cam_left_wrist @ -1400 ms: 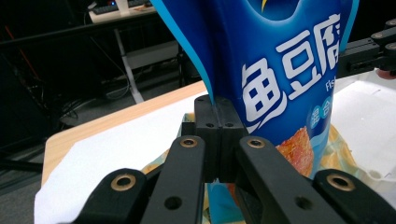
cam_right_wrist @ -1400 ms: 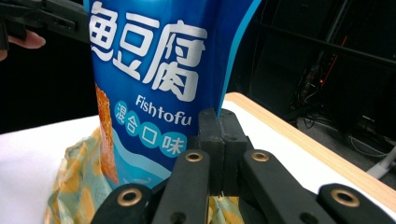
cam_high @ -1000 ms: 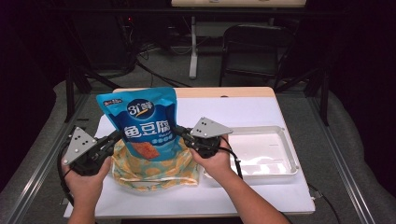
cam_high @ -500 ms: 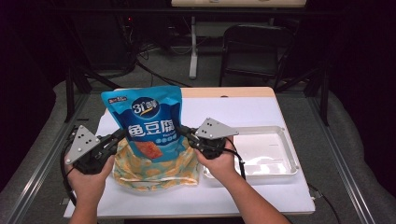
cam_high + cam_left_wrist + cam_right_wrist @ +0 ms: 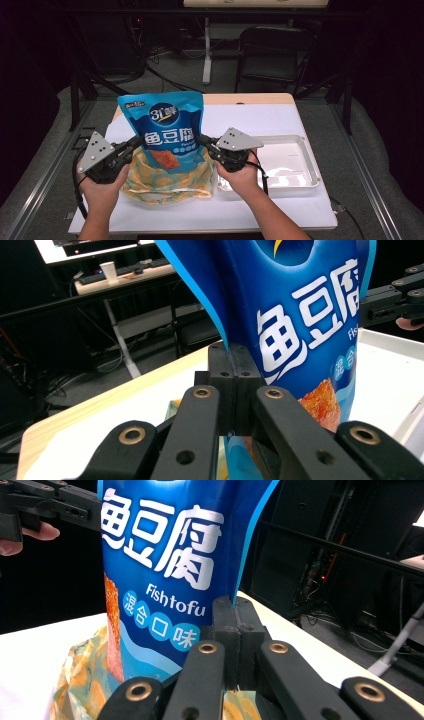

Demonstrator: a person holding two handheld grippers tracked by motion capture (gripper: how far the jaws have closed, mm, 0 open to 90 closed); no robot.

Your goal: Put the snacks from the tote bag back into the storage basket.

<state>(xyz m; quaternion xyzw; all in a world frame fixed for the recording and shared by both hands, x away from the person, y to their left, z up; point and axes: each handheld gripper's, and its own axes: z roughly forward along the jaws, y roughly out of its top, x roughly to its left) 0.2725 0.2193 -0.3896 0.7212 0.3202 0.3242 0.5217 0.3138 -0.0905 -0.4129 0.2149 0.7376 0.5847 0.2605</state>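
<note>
Blue snack bag [image 5: 167, 131] is held upright between the two hand-held grippers, above a yellow patterned bag [image 5: 165, 180] that lies flat on the desk [image 5: 260, 117]. Left hand-held gripper [image 5: 134, 143] is pinched on the blue bag's left side seam; in the left gripper view the jaws are seen pressed together with the bag edge [image 5: 227, 335] clamped between the pads, and the bag face rises up and to the right of them. Right hand-held gripper [image 5: 203, 142] is pinched on the opposite side seam; in the right gripper view its jaws are likewise closed on the bag edge [image 5: 240, 580], with the printed face spread to the left of them. Each hand-held gripper is seen across the bag from the other: the right one [image 5: 395, 295] at the far right of the left gripper view, the left one [image 5: 45, 505] at the top left of the right gripper view. Yellow bag is seen directly below and between both hand-held grippers, partly covered by the blue bag's lower part. A white tray [image 5: 300, 150] is set on the desk just beyond the right hand-held gripper, on its outer side, apart from both bags.
</note>
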